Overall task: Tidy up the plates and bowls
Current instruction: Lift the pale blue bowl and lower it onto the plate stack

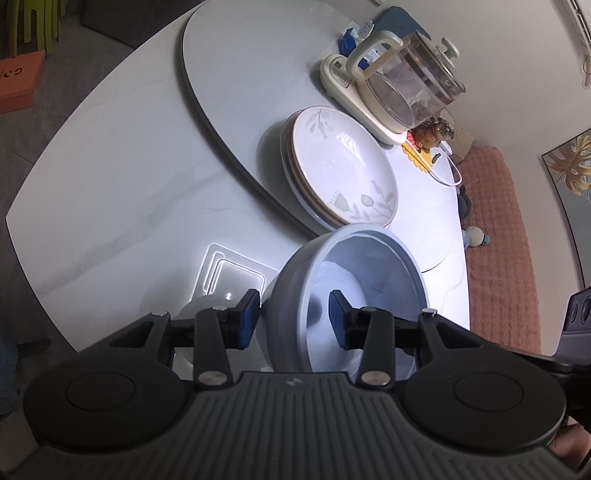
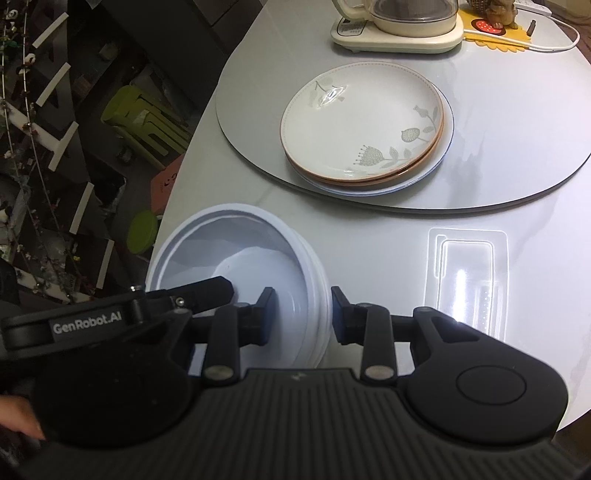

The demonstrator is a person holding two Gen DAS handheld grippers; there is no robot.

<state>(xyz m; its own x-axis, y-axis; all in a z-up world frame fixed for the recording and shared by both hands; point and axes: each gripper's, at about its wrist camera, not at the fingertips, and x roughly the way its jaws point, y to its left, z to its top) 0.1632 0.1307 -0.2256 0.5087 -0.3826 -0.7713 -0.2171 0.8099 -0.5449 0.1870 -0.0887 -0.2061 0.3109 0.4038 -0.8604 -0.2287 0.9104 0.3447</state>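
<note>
2 grippers share the pale bowl stack (image 2: 236, 266): left gripper (image 1: 291, 319) and right gripper (image 2: 303, 314) each stand partly closed, pinching opposite walls, 1 finger inside and 1 outside. I'd keep both hands level. Beyond the fingertips sit 3 empty stacked plates (image 2: 364, 125); the bowls look empty too.

The kettle (image 2: 402, 22) at the far side is cut off by the top edge. The bowl's (image 1: 351, 291) near rim is hidden behind the hand-held gripper (image 1: 291, 319).
</note>
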